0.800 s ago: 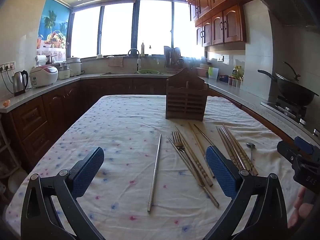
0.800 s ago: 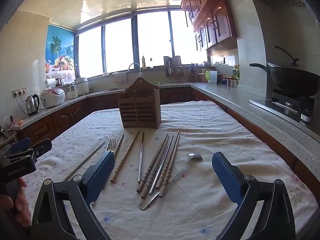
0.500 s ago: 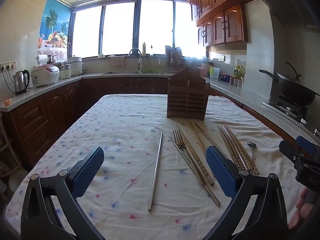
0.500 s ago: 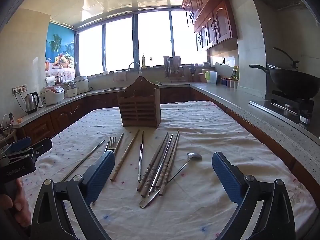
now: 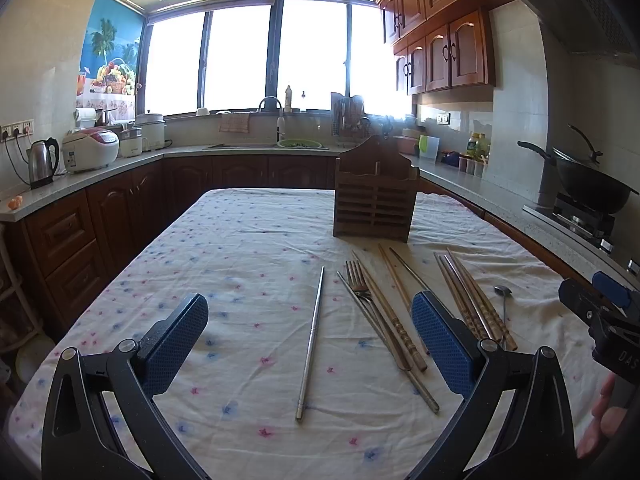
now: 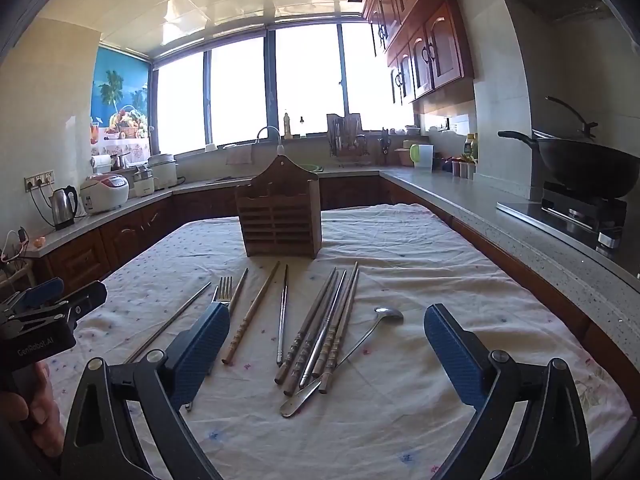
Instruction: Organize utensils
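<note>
Just in front of the slatted brown wooden utensil holder (image 6: 280, 216), long metal and wooden chopsticks (image 6: 328, 328) are lying pointing toward it, sitting between the right gripper (image 6: 324, 348)'s wide-open jaws, left gripper (image 5: 310, 340) gaping too.

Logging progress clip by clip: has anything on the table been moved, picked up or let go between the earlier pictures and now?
Nothing visibly changed. The left gripper and right gripper hover over the tablecloth, jaws wide open and empty. The fork, spoon, lone metal chopstick and the bundle of chopsticks lie where they were, in front of the wooden holder, which stands upright.
</note>
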{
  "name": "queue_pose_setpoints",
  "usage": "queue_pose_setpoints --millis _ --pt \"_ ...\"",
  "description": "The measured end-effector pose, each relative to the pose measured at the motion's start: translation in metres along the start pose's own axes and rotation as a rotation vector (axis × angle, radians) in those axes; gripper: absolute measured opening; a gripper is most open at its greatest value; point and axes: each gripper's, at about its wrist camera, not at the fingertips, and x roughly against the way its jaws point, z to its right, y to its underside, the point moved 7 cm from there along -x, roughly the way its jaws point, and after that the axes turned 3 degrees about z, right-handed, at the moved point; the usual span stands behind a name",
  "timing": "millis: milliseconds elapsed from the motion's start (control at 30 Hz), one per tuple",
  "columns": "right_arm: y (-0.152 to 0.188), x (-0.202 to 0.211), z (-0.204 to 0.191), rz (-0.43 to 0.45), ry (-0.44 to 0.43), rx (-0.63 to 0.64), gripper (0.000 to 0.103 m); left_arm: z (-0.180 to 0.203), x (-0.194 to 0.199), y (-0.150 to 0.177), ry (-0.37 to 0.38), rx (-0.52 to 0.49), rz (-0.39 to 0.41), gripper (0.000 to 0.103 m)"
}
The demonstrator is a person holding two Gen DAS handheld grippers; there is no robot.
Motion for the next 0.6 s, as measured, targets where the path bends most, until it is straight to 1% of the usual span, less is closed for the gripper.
queue_pose_setpoints --millis 67,133,467,600 --pt "0.000 0.000 0.000 0.001 -0.002 -0.001 0.099 -0.002 0.001 -0.002 0.000 0.001 0.000 0.103" --pt "0.000 0.000 0.000 0.000 -0.001 0.000 0.099 0.005 -0.002 0.004 -0.001 -0.004 0.002 0.103" --pt "-0.003 0.005 -0.001 0.031 -0.008 -0.003 0.099 0.007 -0.002 0.003 -0.003 -0.010 0.011 0.103" --pt "-0.003 0.003 -0.001 0.029 -0.011 -0.007 0.099 0.009 -0.003 0.003 -0.004 -0.015 0.014 0.103"
